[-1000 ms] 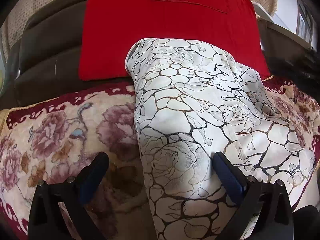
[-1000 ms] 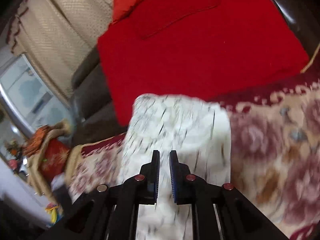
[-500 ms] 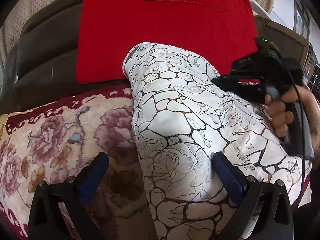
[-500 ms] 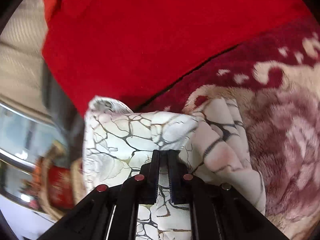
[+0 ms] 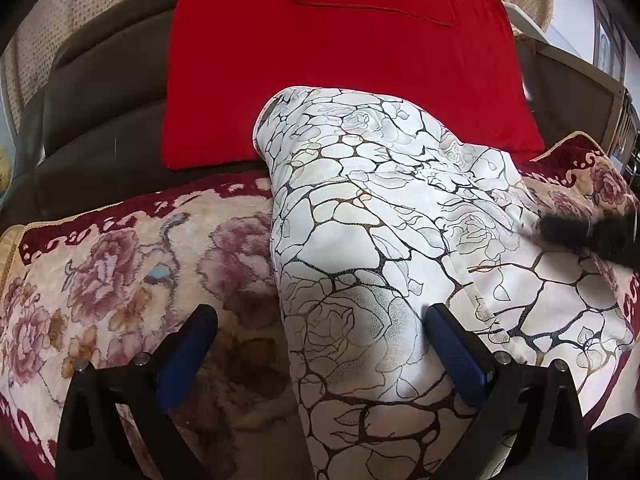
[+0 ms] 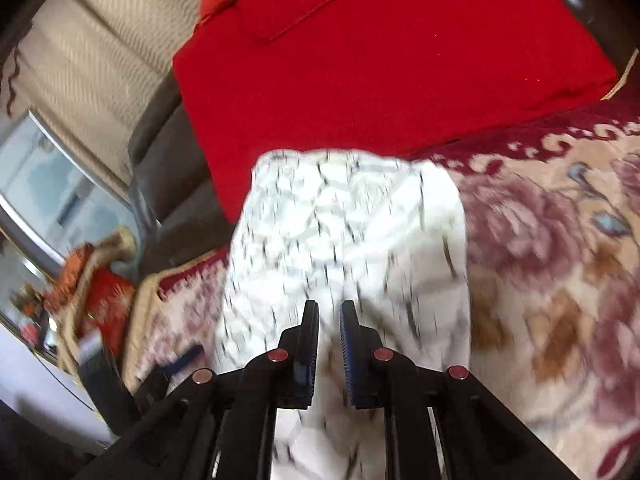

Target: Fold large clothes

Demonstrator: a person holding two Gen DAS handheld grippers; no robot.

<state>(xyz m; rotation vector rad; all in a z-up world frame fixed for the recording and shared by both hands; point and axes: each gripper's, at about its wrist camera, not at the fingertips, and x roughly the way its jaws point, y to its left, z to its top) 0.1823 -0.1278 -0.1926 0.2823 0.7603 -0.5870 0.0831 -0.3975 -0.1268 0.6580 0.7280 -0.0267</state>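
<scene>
- Sofa seat covering, a plush floral throw point(image 5: 120, 280) in cream, mauve and brown with a dark red scrolled border, is spreading across the whole near surface.
- Behind it, the dark brown padded sofa back point(image 5: 100, 120) is rising, with a flat red cushion point(image 5: 340, 60) leaning against it; a stitched seam is running across the cushion's upper part.
- Beyond the sofa, a beige patterned curtain point(image 5: 100, 4) is hanging along the far wall, and a framed picture is showing at the far right edge.
- The white garment point(image 5: 360, 220), printed with dark crackle lines and faint roses, is lying on the throw as a long folded strip, its far end touching the foot of the red cushion, its near end running under the left tool.
- The left gripper point(image 5: 320, 344) is hovering wide open, one blue pad over the throw, the other over the garment, gripping nothing.
- The right gripper point(image 6: 329, 320) is standing nearly closed with only a narrow slit between its pads; its view is blurring, and I cannot tell whether cloth is pinched there.
- In the right view, a window or glass panel point(image 6: 52, 192) and a cluttered heap of orange and red things point(image 6: 92, 288) are showing off the sofa's end.
</scene>
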